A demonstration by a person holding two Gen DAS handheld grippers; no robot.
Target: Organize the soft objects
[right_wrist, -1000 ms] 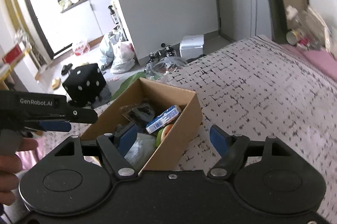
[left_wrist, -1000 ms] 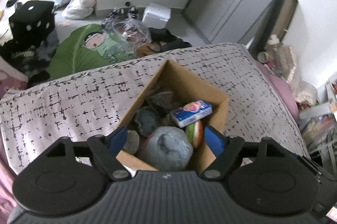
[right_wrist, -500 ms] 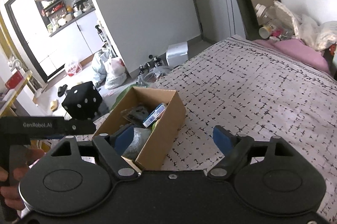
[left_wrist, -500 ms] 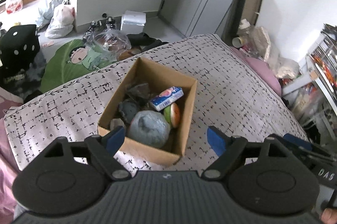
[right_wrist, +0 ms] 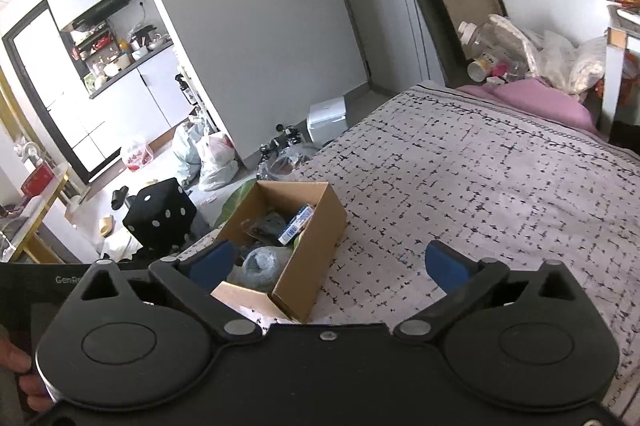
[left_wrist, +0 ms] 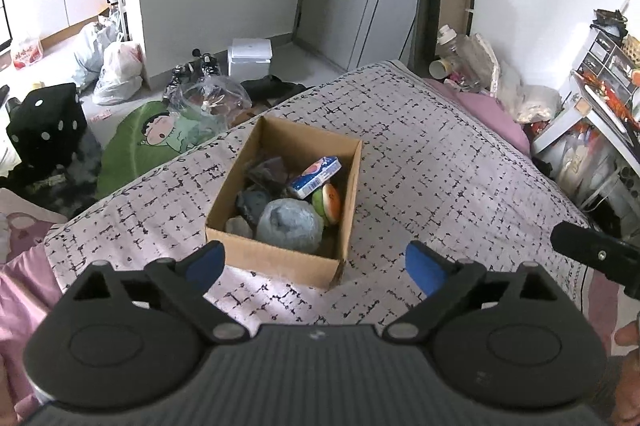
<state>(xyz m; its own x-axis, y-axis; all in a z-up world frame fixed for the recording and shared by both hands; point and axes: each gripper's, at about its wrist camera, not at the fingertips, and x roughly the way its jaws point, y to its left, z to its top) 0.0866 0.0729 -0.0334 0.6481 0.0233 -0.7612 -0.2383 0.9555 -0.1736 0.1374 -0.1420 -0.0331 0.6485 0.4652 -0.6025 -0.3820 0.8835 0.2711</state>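
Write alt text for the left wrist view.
An open cardboard box sits on a patterned bedspread, packed with soft items: a grey-blue bundle, a blue packet and a green-orange ball. The left tool is in the foreground, jaws opening, nothing between them.

bed point(left_wrist: 460, 186) with black-dash patterned cover, pink sheet at its far corner. grey floor point(left_wrist: 288, 58) cluttered: plastic bags point(left_wrist: 116, 70), black dice cushion point(left_wrist: 48, 126), white box point(left_wrist: 250, 57). grey wall, white kitchen cabinets point(right_wrist: 120, 98), daylight.
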